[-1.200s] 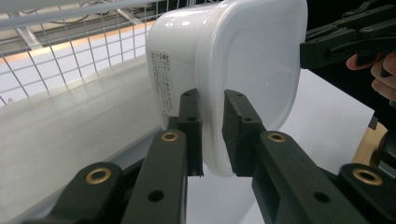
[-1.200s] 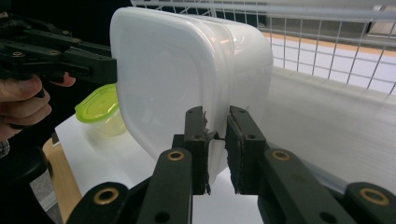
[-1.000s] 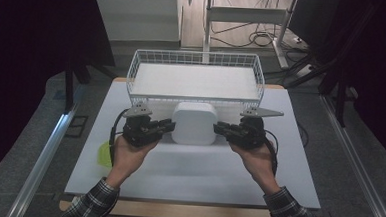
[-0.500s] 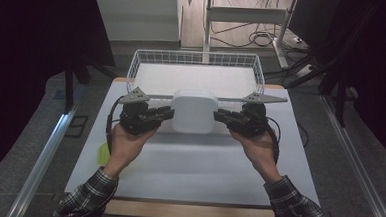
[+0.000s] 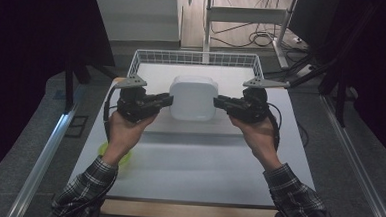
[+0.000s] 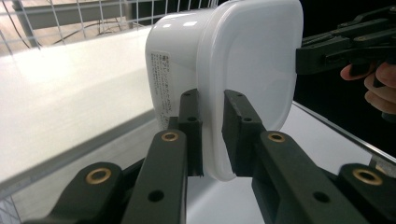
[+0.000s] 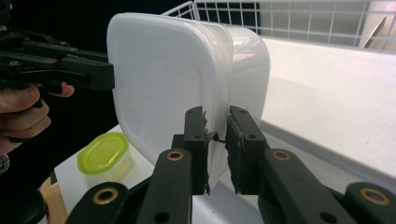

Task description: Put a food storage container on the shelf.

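We hold a white plastic container [image 5: 192, 97] in the air between our two grippers, above the white desk [image 5: 198, 159] and just in front of a white wire basket [image 5: 196, 58]. The left gripper [image 5: 167, 100] pinches the rim on the container's left side, and the right gripper [image 5: 217, 102] pinches the rim on the opposite side. In the left gripper view, the black fingers [image 6: 192, 126] are drawn narrow, clamped on the thin edge where the lid meets the body [image 6: 233, 70]. In the right gripper view, the fingers [image 7: 195, 140] are likewise narrow, closed on the same kind of thin lip [image 7: 187, 79], and their pads look worn and ragged. A smaller tub with a yellow-green lid [image 7: 102, 151] sits on the desk near our left forearm.

We judge the main risk to be a slip. Each grip catches only a narrow lip of smooth plastic, so if the hands drift apart, or one rises faster than the other, the container could tilt, twist out of one hold and drop onto the desk. Squeezing the rim might also pop the lid loose. If we carry the container toward the basket, its bottom edge could catch the basket's front wire.
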